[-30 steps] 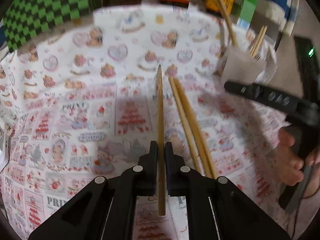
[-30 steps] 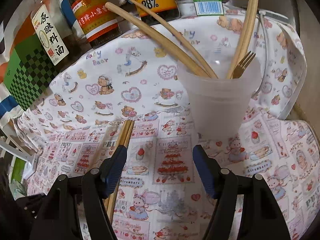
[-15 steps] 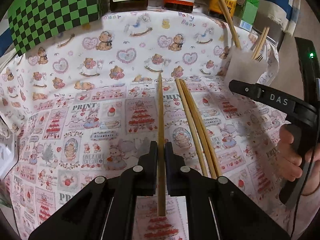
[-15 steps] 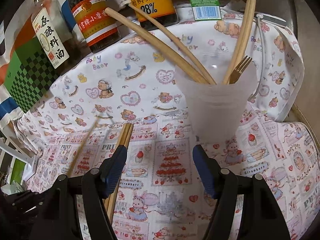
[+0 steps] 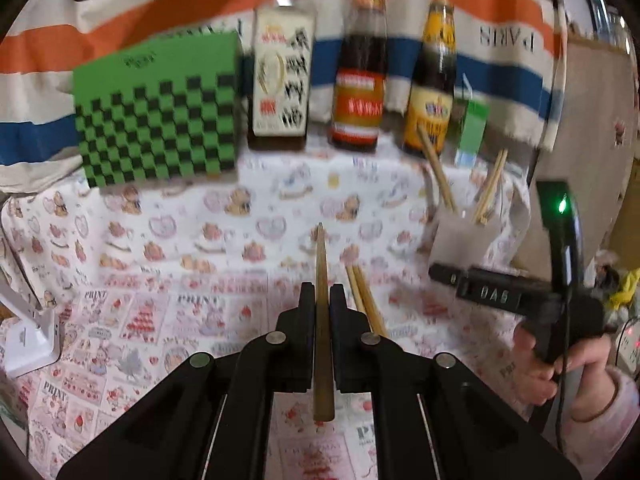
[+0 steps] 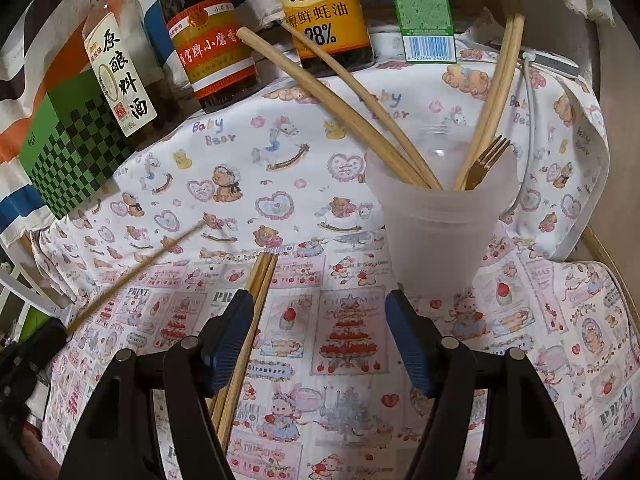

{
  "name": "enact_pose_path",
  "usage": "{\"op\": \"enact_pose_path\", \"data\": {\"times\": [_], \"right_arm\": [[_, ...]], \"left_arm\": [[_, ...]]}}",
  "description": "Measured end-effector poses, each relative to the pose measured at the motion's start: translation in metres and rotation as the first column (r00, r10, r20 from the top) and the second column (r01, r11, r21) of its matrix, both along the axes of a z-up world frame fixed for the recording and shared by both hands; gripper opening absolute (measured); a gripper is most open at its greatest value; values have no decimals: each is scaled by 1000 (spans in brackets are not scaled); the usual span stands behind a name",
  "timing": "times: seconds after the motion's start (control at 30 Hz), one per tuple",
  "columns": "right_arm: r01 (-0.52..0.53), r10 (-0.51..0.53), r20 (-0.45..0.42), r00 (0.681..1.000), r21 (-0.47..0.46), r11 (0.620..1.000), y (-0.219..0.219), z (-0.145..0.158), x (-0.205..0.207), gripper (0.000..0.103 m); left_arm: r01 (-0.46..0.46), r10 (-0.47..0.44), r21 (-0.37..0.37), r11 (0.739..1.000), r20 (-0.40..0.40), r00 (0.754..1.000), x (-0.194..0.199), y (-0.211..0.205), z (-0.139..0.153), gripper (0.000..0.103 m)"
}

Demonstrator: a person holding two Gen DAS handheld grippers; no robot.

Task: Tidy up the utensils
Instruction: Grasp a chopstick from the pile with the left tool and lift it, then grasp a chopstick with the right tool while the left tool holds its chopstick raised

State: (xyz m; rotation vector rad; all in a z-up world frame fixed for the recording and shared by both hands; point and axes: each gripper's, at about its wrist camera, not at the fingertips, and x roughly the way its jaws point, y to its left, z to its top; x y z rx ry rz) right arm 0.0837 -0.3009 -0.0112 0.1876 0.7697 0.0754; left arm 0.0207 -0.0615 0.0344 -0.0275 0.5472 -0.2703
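Observation:
My left gripper (image 5: 322,294) is shut on a single wooden chopstick (image 5: 321,280), held off the cloth and pointing away from me; the right wrist view shows the same chopstick (image 6: 136,272) raised at the left. Two more chopsticks (image 6: 256,280) lie side by side on the patterned tablecloth (image 6: 288,160), just beside the left finger of my right gripper (image 6: 320,304), which stands open with nothing between its fingers. Straight ahead of it is a translucent white cup (image 6: 440,224) holding several chopsticks and a wooden fork (image 6: 486,158). That cup (image 5: 466,236) sits to the right in the left wrist view.
Along the back stand a green checkered box (image 5: 160,108), three sauce bottles (image 5: 358,76) and a small green carton (image 5: 472,128) against a striped cloth. A white stand (image 5: 28,332) is at the left edge. A hand (image 5: 540,364) grips the right gripper's handle.
My left gripper has lifted and tilted up with the chopstick, bringing the bottles and box at the back into view. The right gripper has stayed where it was, open.

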Motion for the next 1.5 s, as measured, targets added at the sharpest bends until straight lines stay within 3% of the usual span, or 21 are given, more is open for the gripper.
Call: {"op": "enact_pose_path", "data": {"times": [0.33,0.53,0.63,0.87,0.9,1.0,1.1,1.23,1.3,1.37,1.5], "right_arm": [[-2,2,1,1000,-7,1000,1,1,0,70],[-9,9,10,1000,-16,1000,2,1,-1,70],[-12,12,13,1000,-12,1000,2,2,-2,70],[-58,57,21,998,43,997,2,15,-7,70],[-63,62,15,998,57,996,3,17,-6,68],[-99,104,-42,994,102,990,13,18,6,42],[-132,142,-107,984,97,987,33,15,23,31],[-113,124,-173,977,73,991,51,4,47,20],[-114,116,-196,974,22,993,61,-2,61,13],[-111,104,-219,970,-22,994,70,-10,75,10],[-62,39,-256,966,-82,995,75,-23,97,9]], "left_arm": [[-5,18,-114,993,113,993,-14,21,19,6],[-15,38,-137,990,169,985,-21,27,25,6],[-47,72,-131,990,190,979,-22,33,27,6],[-99,149,-198,975,256,955,-23,64,36,6],[-113,164,-201,973,262,951,-23,68,37,6],[-147,203,-203,968,291,935,-22,81,39,6],[-181,232,-189,965,297,926,-20,90,39,6],[-203,255,-200,958,283,925,-15,102,39,6],[-169,221,-202,965,274,936,-11,107,40,6],[-212,264,-202,956,283,922,-12,113,40,6],[-195,267,-261,946,275,924,-17,125,45,6]]}}
